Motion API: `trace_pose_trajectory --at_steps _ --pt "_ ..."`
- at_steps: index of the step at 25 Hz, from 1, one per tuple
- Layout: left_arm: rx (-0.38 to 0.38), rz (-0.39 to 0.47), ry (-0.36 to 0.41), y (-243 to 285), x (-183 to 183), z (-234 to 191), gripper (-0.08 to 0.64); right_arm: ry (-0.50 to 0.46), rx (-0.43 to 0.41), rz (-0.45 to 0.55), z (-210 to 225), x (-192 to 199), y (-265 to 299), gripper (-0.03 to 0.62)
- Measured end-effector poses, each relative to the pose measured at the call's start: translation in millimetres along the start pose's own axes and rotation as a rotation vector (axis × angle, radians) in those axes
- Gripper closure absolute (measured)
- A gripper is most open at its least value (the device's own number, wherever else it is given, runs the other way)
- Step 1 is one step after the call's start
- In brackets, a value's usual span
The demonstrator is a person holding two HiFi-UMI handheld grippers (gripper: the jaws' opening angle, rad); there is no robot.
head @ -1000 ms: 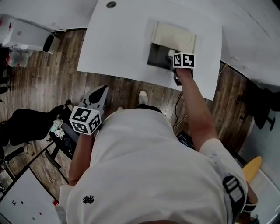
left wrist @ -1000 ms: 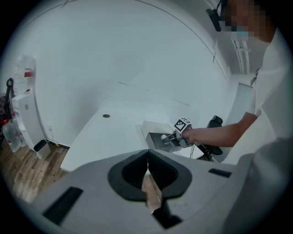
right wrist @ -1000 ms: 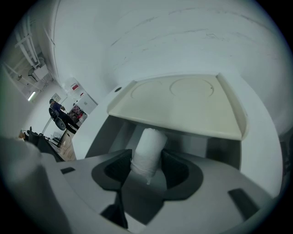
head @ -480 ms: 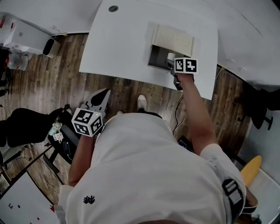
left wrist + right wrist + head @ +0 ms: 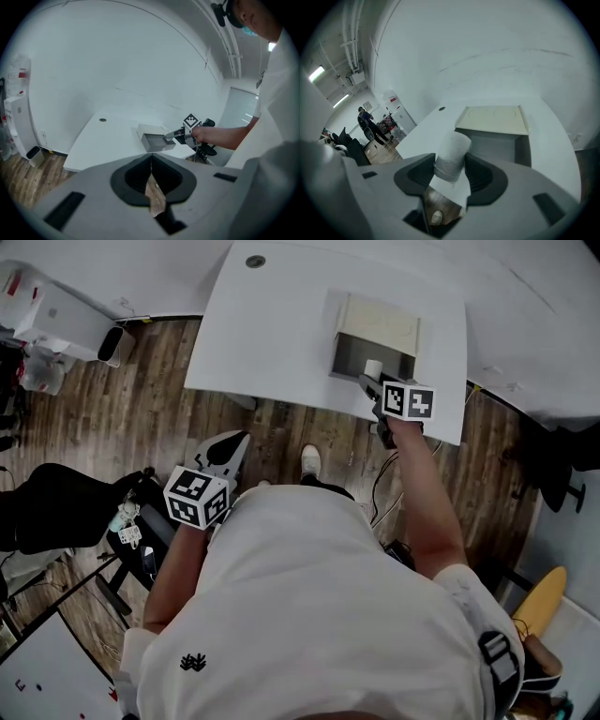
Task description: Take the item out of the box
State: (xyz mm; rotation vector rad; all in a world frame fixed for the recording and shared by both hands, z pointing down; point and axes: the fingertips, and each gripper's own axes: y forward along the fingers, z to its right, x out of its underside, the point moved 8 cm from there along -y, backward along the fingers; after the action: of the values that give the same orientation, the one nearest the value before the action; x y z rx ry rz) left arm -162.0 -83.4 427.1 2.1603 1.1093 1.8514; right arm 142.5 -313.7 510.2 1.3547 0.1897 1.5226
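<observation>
While my right gripper [image 5: 450,182] clamps the white paper roll [image 5: 453,149] at the centre of its own view, my jaws stand fairly wide, with a pad pressed against each side of the roll. A loose sheet hangs down below it. Just behind the roll lies the open grey box [image 5: 506,143], with its pale lid [image 5: 492,118] folded back toward the wall. The box sits on the white table [image 5: 422,133]. In the head view the roll shows at the box's near edge, in the upper middle of the frame. My left gripper [image 5: 151,164] is off the table at the head view's centre left, over the wood floor [image 5: 141,427]. Its jaws are pressed together with nothing between them. Far off, at the left of the right gripper view, a person [image 5: 365,119] stands in the room.
</observation>
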Motion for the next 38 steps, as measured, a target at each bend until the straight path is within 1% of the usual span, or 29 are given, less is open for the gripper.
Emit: trace_pose_trajectory --at_steps 4,9,15,19,27,34,38 --pt "0.029 0.007 0.006 -18.3 8.7 -5.2 0.552 -0.013 0.015 0.050 -27.0 13.2 -22.8 0.390" --pt "0.061 0.009 0.011 -34.9 21.7 -9.7 0.552 -0.040 0.012 0.102 -60.7 31.6 -49.9 0.390" --pt "0.108 0.008 0.035 -46.4 28.9 -6.5 0.552 -0.036 0.033 0.149 -86.7 55.3 -77.9 0.390" --pt "0.125 0.007 0.036 -56.4 36.3 -4.9 0.552 -0.040 0.047 0.180 -103.0 66.6 -93.2 0.391" --pt "0.156 0.001 0.044 -76.1 57.9 -8.6 0.552 -0.057 0.051 0.222 -143.7 94.6 -116.2 0.391" --pt "0.184 0.015 0.053 -83.5 65.5 -1.4 0.552 -0.069 0.032 0.248 -168.6 122.9 -129.7 0.391" --pt "0.189 0.027 0.049 -87.1 69.1 0.0 0.552 -0.081 0.028 0.245 -177.1 134.3 -135.7 0.391"
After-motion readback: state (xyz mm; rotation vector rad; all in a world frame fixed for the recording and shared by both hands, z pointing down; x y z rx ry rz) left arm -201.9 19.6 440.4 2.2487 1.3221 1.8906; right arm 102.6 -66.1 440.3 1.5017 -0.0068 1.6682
